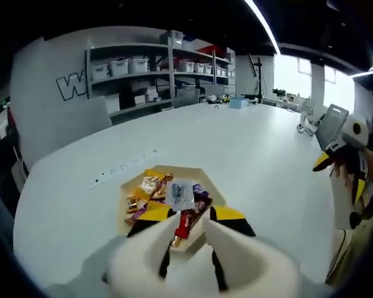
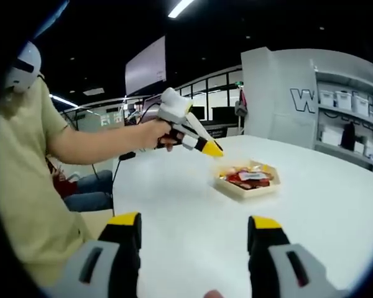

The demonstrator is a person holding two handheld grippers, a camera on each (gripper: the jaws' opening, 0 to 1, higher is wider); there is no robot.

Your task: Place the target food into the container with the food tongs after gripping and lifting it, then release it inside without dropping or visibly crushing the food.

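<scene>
- The white surface [image 1: 261, 161] is broad and round-edged, and it carries the tray; behind it stand grey shelves [image 1: 155, 74] loaded with white bins.
- A person in a pale yellow shirt [image 2: 25, 186] sits at the surface's edge in the right gripper view, one hand [image 2: 152, 133] around the left claw's handle.
- The tray [image 2: 248, 189], a shallow tan container with angled corners, sits on the surface well apart from the right claw and holds a heap of wrapped snacks [image 1: 168, 195] in red, gold, purple and clear wrappers.
- The left claw [image 1: 189, 233] is aimed down over the near edge of the tray. Its jaws stand slightly apart with a red-wrapped snack [image 1: 185, 225] seen between them; I cannot tell whether they pinch it or merely frame it.
- The right claw [image 2: 196, 233] is released, its yellow-tipped jaws wide apart and holding nothing, above bare surface.
</scene>
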